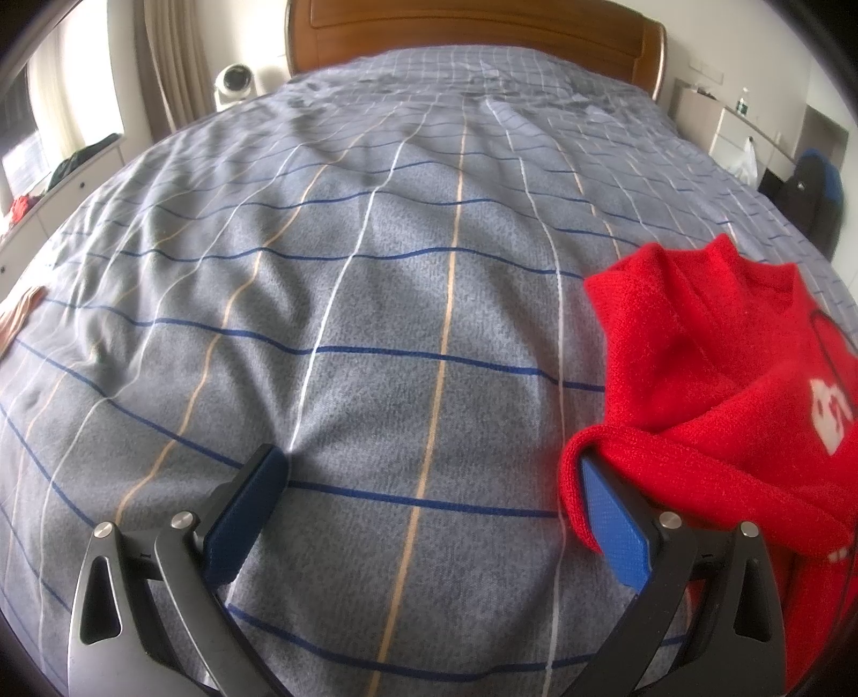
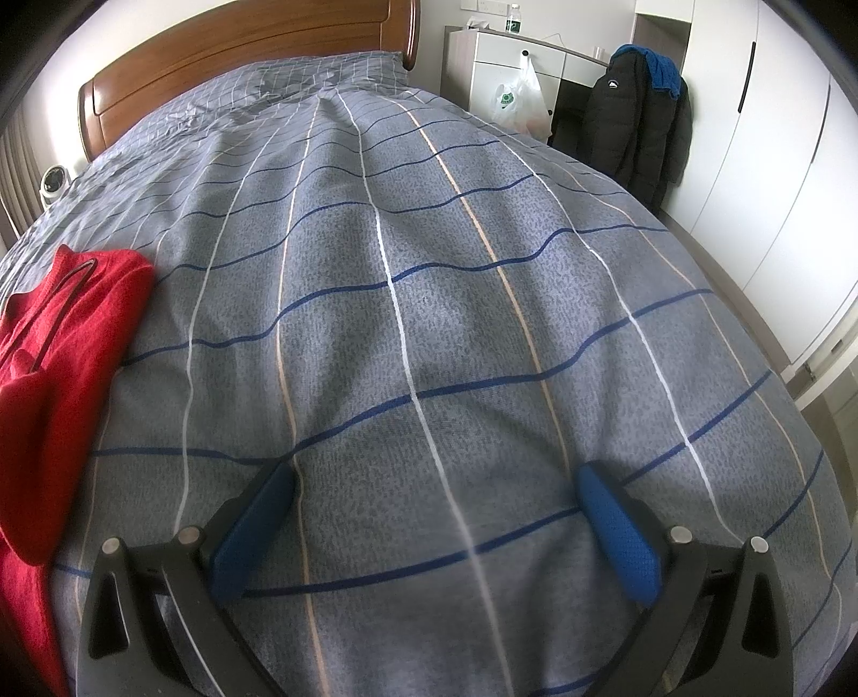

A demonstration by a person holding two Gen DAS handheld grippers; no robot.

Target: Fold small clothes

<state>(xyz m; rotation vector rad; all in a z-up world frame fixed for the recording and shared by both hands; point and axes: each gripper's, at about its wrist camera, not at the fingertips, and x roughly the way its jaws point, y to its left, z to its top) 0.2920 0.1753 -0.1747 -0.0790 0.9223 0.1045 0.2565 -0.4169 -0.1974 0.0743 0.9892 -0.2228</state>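
A small red knitted sweater (image 1: 724, 375) with a white pattern lies crumpled on the grey checked bedspread (image 1: 375, 321), at the right of the left wrist view. My left gripper (image 1: 434, 482) is open over bare bedspread; a fold of the sweater drapes over the tip of its right finger (image 1: 611, 525). In the right wrist view the same sweater (image 2: 59, 364) lies at the far left. My right gripper (image 2: 434, 509) stands open above the bedspread (image 2: 456, 321), well to the right of the sweater, with nothing between its fingers.
A wooden headboard (image 1: 482, 32) closes the far end of the bed. A white fan (image 1: 234, 83) stands beside it. A white dresser (image 2: 515, 59) with a plastic bag (image 2: 523, 102), a hanging black jacket (image 2: 633, 118) and a white wardrobe (image 2: 767, 134) line the right side.
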